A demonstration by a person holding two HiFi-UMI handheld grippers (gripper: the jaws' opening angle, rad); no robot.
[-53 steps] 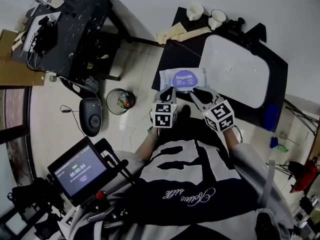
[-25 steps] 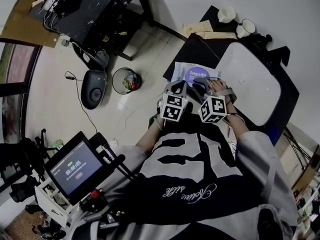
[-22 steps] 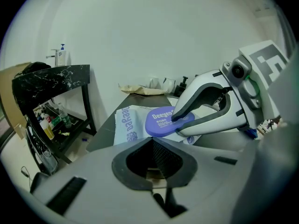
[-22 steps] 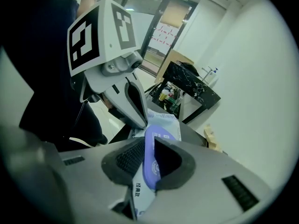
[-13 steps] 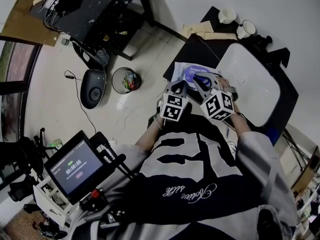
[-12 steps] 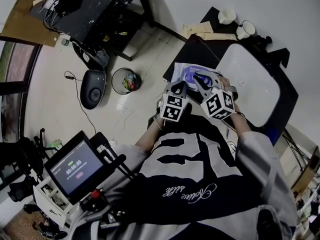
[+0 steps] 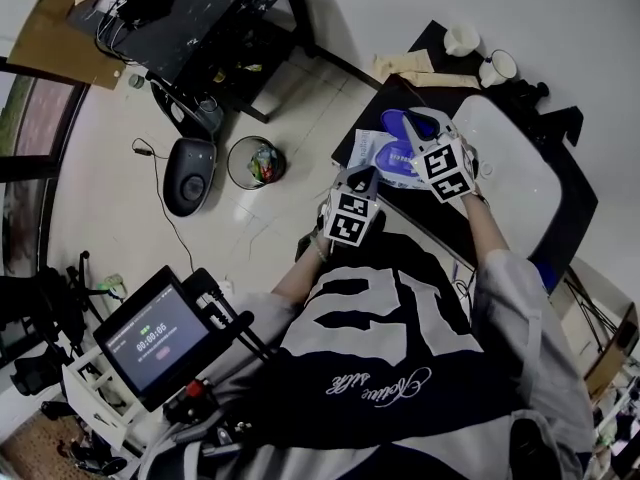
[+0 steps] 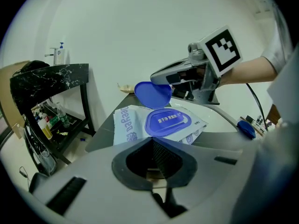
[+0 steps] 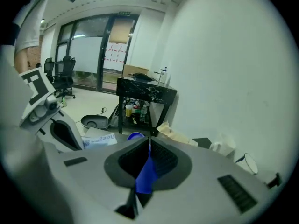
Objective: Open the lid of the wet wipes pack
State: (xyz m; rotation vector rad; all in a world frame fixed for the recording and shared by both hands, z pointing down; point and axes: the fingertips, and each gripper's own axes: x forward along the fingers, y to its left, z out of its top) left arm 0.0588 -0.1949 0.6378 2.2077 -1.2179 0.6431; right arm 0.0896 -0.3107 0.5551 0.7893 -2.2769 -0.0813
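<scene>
The wet wipes pack (image 7: 383, 154) is white with a blue oval top and lies on a dark counter beside the sink. Its round blue lid (image 7: 402, 121) stands raised above it. My right gripper (image 7: 428, 126) is shut on that lid (image 9: 145, 174), holding it up over the far side of the pack (image 8: 161, 123). My left gripper (image 7: 364, 176) sits at the pack's near edge with its jaws shut (image 8: 152, 143). The edge is hidden behind them, so I cannot tell whether they pinch it.
A white sink basin (image 7: 512, 168) lies right of the pack in the dark counter (image 7: 352, 133). Two cups (image 7: 462, 38) and folded paper (image 7: 412, 65) sit at the counter's far end. A waste bin (image 7: 253, 161), a round black device (image 7: 188, 175) and a black table (image 7: 200, 13) stand to the left.
My right gripper has closed on the blue lid and swung it up and away from the pack's top. The left gripper has stayed at the pack's near edge.
</scene>
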